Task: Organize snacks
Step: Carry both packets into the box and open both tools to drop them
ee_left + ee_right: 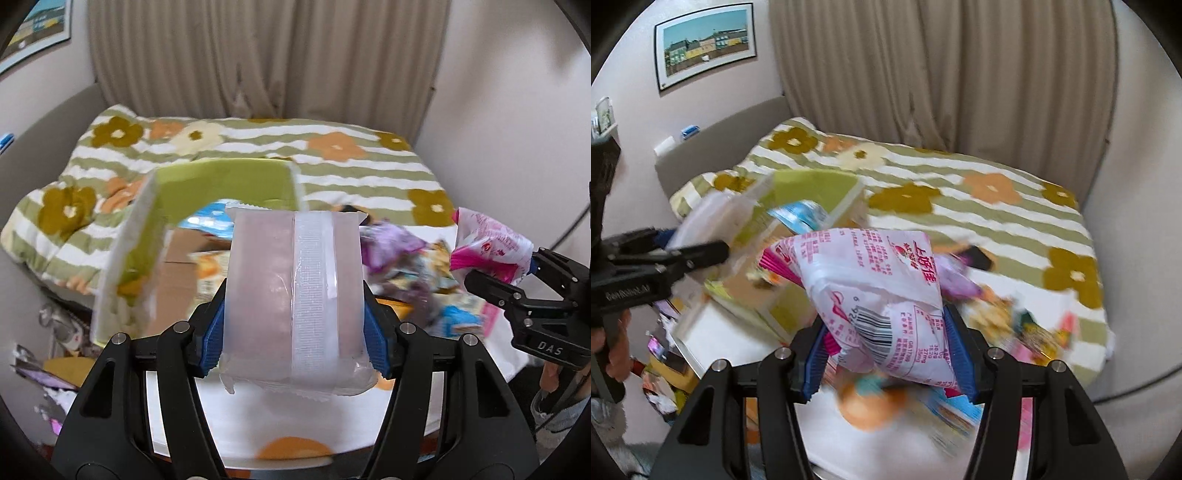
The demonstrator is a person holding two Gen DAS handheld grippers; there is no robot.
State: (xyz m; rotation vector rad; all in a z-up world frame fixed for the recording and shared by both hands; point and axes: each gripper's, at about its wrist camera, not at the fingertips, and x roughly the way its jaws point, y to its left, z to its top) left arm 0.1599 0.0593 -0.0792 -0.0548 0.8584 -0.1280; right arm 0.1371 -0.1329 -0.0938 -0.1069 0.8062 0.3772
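Observation:
My left gripper (293, 332) is shut on a pale pink snack packet (295, 295) with a white seam down its back, held above the bed. My right gripper (890, 354) is shut on a white and pink snack bag (875, 291) with a barcode and red print. The right gripper with its bag shows at the right of the left wrist view (495, 277). The left gripper with its packet shows at the left of the right wrist view (698, 236). A green and white box (192, 229) with a cardboard bottom holds a blue packet (207, 218). Several loose snack packets (417, 269) lie right of it.
A bed with a green striped flower blanket (332, 155) fills the middle. Beige curtains (258, 55) hang behind it. Clutter (48, 350) lies on the floor at the left. A framed picture (705, 40) hangs on the left wall.

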